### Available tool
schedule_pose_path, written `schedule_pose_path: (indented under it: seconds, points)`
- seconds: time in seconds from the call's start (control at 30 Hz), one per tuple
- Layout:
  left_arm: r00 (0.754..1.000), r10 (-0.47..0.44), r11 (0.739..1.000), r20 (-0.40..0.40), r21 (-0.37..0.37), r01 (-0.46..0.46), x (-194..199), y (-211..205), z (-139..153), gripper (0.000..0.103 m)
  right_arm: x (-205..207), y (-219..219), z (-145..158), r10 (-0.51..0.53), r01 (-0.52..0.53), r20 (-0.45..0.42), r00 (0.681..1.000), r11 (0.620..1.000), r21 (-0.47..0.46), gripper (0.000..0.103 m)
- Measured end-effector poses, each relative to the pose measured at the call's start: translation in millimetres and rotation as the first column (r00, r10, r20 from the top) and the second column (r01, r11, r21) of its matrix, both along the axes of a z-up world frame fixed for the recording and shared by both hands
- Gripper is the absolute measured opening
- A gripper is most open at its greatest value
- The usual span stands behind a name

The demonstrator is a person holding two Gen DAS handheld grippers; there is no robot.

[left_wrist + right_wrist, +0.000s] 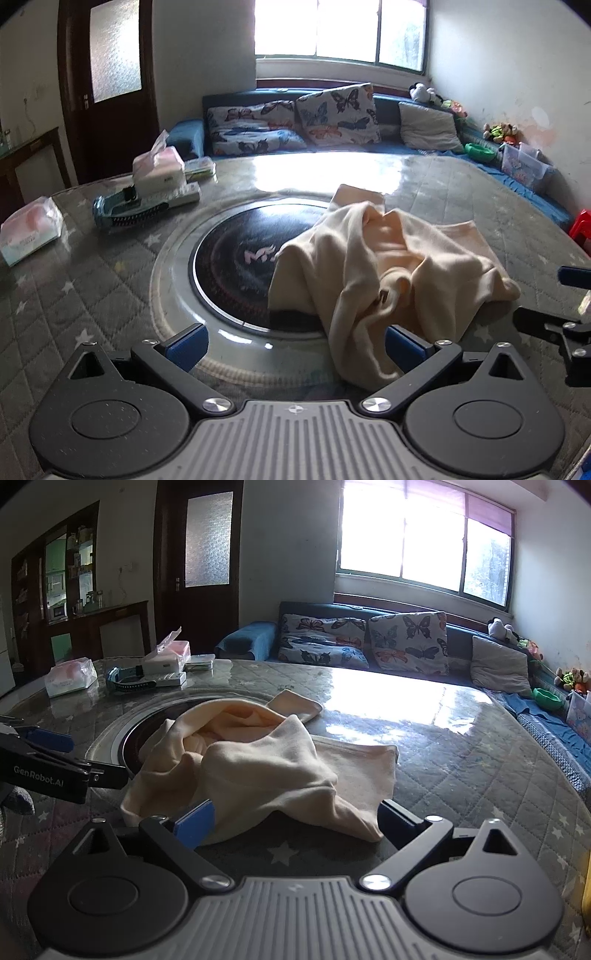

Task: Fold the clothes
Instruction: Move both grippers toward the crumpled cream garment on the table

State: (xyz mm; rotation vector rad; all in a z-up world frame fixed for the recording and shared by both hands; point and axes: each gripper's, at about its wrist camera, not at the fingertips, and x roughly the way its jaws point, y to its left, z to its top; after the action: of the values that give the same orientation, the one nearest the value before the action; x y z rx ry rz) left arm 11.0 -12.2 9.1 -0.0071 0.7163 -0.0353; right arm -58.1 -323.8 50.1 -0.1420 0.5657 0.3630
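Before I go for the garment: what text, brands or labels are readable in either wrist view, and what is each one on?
"GenRobot.AI": white lettering on the side of the left claw, seen in the right wrist view.
"M...": pale lettering on the black disc set in the table; the rest lies under the cream garment or is too blurred.
Tissue packs: print too small to read.
Garment tag: unreadable.
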Motion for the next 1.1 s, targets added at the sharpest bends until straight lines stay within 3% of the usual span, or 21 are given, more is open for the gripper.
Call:
schedule_pose_path:
  seconds: [0.63,1.1]
  points:
    - [1.0,-0.003,0.999,-0.008,0.032,0.003,43,-10,16,0.103,52,4,15,0.039,-0.038,-0.064,0.997,0.999,0.018,0.075]
    - [0.999,-0.032,0.998,-0.04,0.052,0.034,72,-24,16,0.103,78,5,17,0.038,-0.037,-0.093,0.995,0.999,0.012,0.072]
